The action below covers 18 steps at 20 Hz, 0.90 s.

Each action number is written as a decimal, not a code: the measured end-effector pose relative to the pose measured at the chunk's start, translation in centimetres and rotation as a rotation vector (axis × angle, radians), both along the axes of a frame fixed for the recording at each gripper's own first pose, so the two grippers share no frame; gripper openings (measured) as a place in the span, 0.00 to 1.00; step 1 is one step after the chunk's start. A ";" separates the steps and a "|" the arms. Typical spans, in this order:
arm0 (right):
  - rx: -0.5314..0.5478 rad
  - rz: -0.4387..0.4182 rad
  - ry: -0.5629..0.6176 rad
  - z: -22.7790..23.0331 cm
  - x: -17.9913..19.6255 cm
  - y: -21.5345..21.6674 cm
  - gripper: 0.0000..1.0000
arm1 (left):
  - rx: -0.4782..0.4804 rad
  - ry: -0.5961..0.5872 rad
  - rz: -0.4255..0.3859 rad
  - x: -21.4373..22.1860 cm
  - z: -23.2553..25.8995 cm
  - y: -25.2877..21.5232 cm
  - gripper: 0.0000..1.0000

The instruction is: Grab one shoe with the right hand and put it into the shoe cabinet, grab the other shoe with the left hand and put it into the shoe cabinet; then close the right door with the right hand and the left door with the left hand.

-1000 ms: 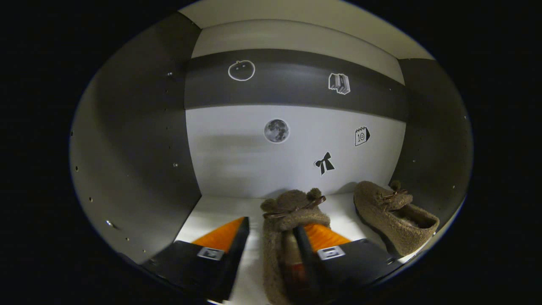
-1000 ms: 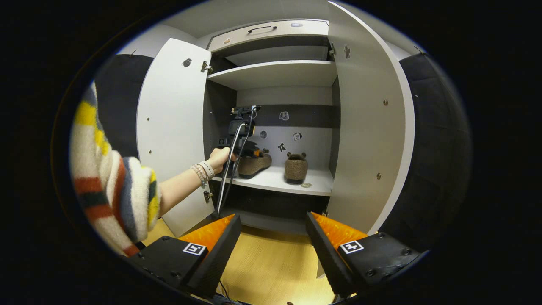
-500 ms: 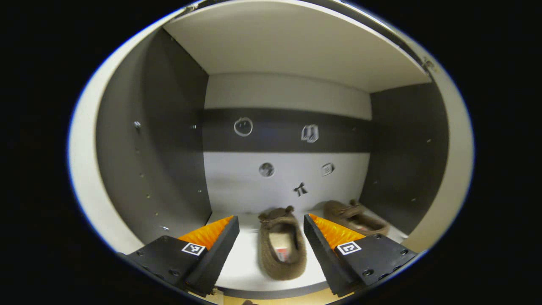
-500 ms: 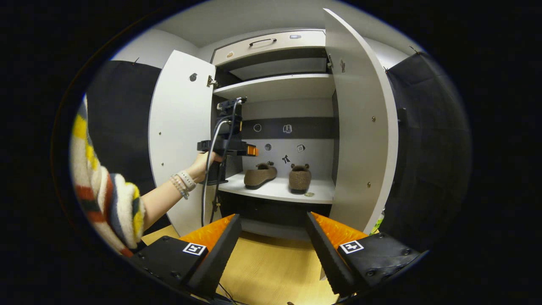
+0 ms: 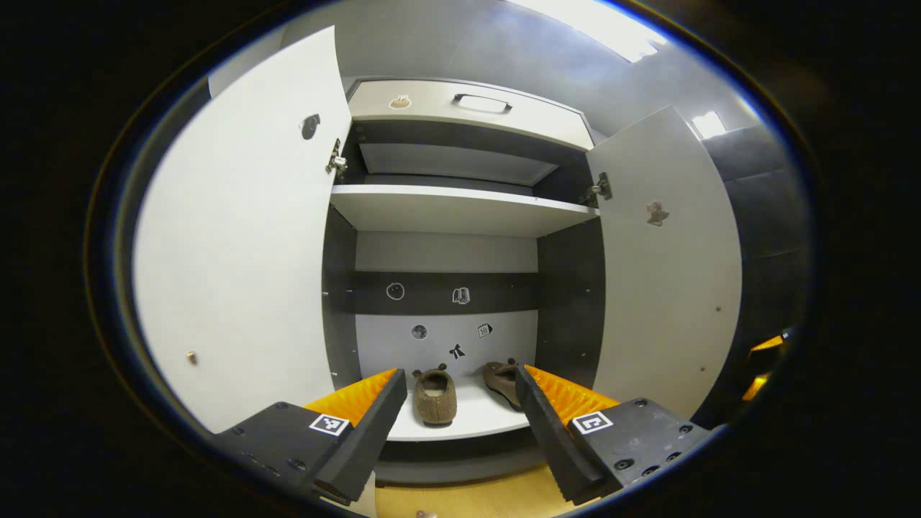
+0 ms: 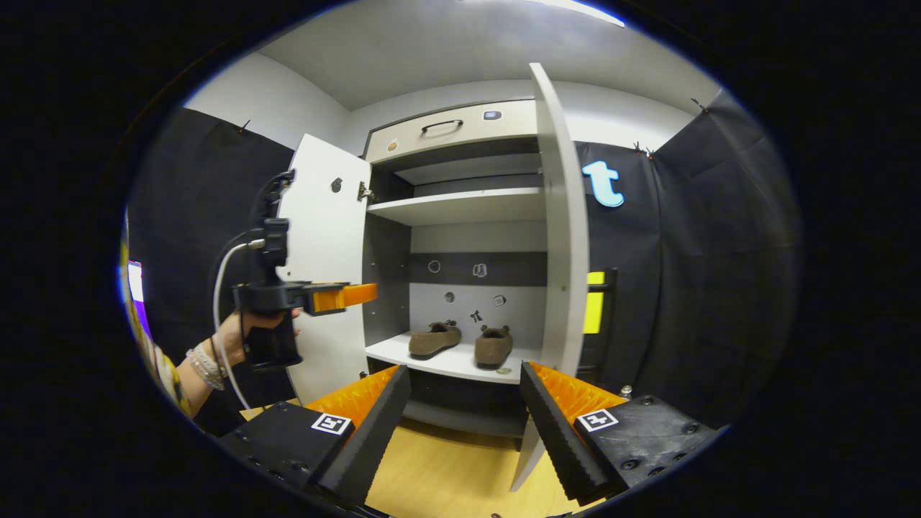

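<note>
**Both shoes on the shelf, doors standing open**

The two brown fuzzy slipper shoes (image 5: 434, 396) (image 5: 503, 380) are sitting side by side on the white lower shelf (image 5: 468, 424) of the grey shoe cabinet (image 6: 460, 129). The left tongs (image 5: 455, 421) are hanging spread and empty in front of it. The right tongs (image 6: 465, 424) are also spread, holding nothing. The white left door (image 5: 237, 244) and the white right door (image 5: 665, 266) are both standing open.

I see bright ceiling lights (image 5: 597, 25) glaring at the top of the left gripper view. The cabinet (image 5: 446, 216) looks sharp but dim and shadowy inside. Its doors (image 6: 557, 237) bend near the round edges.
</note>
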State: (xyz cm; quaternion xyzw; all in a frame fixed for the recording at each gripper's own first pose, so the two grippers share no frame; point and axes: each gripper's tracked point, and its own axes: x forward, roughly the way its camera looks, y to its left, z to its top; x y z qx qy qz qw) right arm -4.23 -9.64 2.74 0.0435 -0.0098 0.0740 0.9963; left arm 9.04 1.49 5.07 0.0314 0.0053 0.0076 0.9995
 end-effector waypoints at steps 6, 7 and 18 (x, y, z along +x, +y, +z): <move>-0.018 -0.144 0.006 -0.8 2.1 -9.6 0.98 | -0.028 -0.034 -0.048 -8.9 1.6 -2.4 0.96; -0.014 -0.145 0.000 -0.7 3.0 -10.4 0.98 | -0.030 -0.033 -0.045 -9.7 2.0 -2.1 0.96; 0.019 -0.020 0.013 -1.5 8.5 -10.3 0.95 | -0.044 -0.019 0.250 -17.0 2.3 5.5 0.96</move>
